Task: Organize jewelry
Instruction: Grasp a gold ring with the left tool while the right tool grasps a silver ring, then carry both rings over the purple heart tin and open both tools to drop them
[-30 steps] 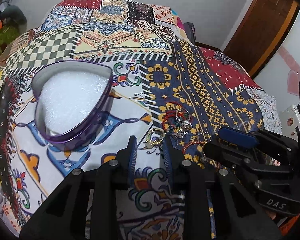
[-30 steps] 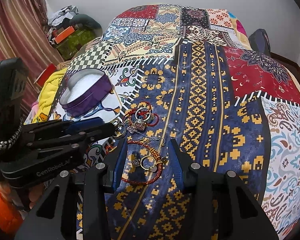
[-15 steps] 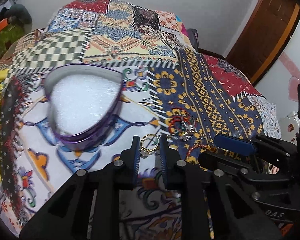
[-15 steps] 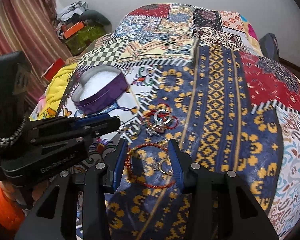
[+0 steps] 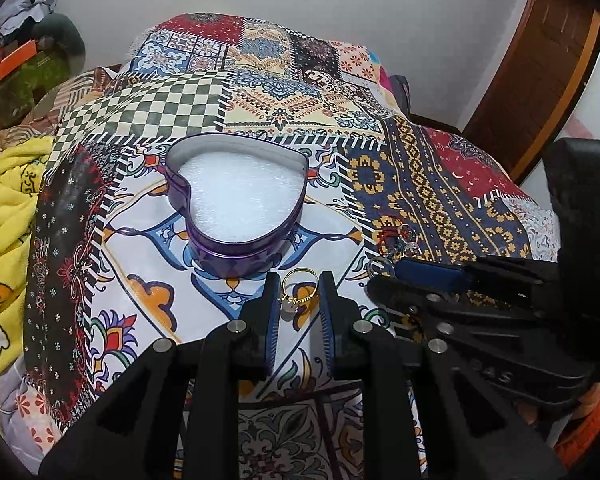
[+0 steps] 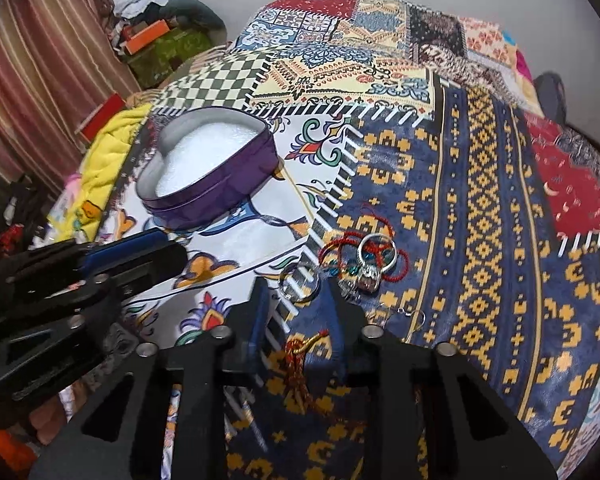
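Within the last 1 s, narrowed the left tongs (image 5: 299,286) from a loose gap to a slim one, pinched the gold ring (image 5: 296,280) and swung it off the jewelry pile (image 5: 398,240) toward the heart tin (image 5: 236,254). Now poised just short of the tin's near wall, with the tin at 12 o'clock of the tips and the pile off at 2 o'clock. Reads as 1 piece picked and on its way. Next, by judgement: carry over the rim and release onto the white foam lining.

Also brought the right tongs (image 6: 298,300) forward past the red cord bracelet (image 6: 298,360), now lying back between the fingers, and up to a silver ring (image 6: 299,286) between the tips. About half open, clamped on nothing visible.

As for the gold ring: a thin plain hoop, held upright across the blue pads, with a small pale charm or stone at its 7 o'clock. Looks light and slippery, likely to tilt or drop from so small a bite. Cannot tell whether clear of the quilt (image 5: 148,248).
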A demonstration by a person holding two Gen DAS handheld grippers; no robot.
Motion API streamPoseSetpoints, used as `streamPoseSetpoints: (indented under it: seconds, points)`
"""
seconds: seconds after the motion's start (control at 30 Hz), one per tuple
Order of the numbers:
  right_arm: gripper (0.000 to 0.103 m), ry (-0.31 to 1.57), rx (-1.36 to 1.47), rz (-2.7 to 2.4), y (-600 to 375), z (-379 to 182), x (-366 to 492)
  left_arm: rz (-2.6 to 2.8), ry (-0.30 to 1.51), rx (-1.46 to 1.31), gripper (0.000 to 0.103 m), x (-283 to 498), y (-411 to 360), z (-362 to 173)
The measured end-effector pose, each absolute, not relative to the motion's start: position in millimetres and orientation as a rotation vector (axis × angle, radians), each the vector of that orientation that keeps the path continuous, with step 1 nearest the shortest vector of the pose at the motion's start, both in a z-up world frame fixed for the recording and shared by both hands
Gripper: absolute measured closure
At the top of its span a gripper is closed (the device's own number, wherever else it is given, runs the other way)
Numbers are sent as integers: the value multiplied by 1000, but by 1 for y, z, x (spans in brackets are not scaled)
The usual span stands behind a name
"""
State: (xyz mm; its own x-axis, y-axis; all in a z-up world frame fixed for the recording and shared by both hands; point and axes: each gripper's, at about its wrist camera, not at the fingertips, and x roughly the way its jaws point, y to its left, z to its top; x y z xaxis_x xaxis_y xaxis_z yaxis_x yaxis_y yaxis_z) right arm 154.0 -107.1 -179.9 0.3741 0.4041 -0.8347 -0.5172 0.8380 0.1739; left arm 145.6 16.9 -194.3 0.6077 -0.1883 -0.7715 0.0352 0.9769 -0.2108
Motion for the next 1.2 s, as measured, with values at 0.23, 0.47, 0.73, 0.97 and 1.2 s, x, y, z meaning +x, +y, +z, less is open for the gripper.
streamPoseSetpoints:
  seconds: [0.23, 0.47, 0.73, 0.97, 1.2]
  points:
    - [84, 1027, -104, 587, -109, -175, 153, -123, 894, -197, 85, 144, 22, -190]
    - [84, 973, -83, 593, -112, -151, 147, -101, 855, -197, 85, 137, 27, -173]
    - [84, 878, -51, 609, -109, -116, 142, -68, 783, -196, 85, 128, 35, -145]
    - [84, 806, -34, 635, -98, -93, 145, -42, 705, -195, 85, 124, 43, -120]
    - [84, 784, -34, 664, -84, -90, 156, -8, 665, -196, 85, 132, 57, -109]
